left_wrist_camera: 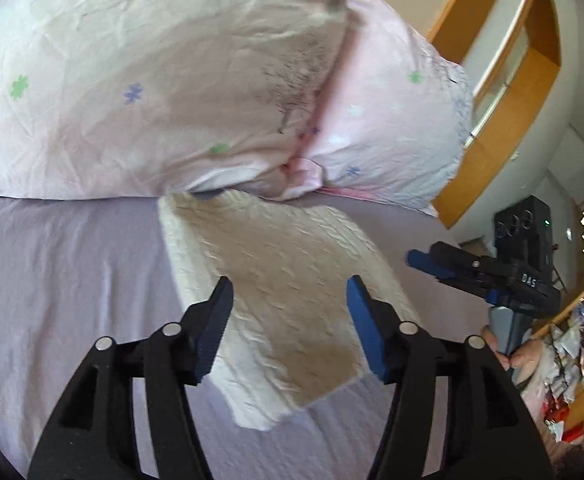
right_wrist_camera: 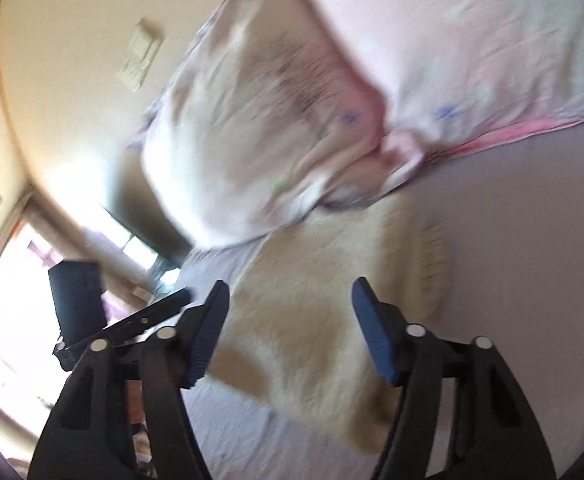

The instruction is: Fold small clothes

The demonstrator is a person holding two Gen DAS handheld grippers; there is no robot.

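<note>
Left wrist: both fingers released; cream knit garment (left_wrist_camera: 288, 292) runs lengthwise toward pillows (left_wrist_camera: 164, 80).

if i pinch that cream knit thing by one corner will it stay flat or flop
Likely flop: the cream knit garment is soft cable-knit lying limp on the bedsheet. Its folded layers would probably fall open. The textured knit looks grippy, so the open left gripper shouldn't slip.

Two pillows on a bed, with wooden shelves at the side

Two pale pink pillows (left_wrist_camera: 144, 80) with small green and blue flowers lie side by side, touching, on a lilac bed sheet (left_wrist_camera: 64, 272). Beside the bed stands a wooden shelf unit (left_wrist_camera: 511, 92). Further away are a black box (left_wrist_camera: 525, 228) and cluttered shelves (left_wrist_camera: 571, 360). A wall switch (right_wrist_camera: 140, 54) is visible, blurred.
</note>
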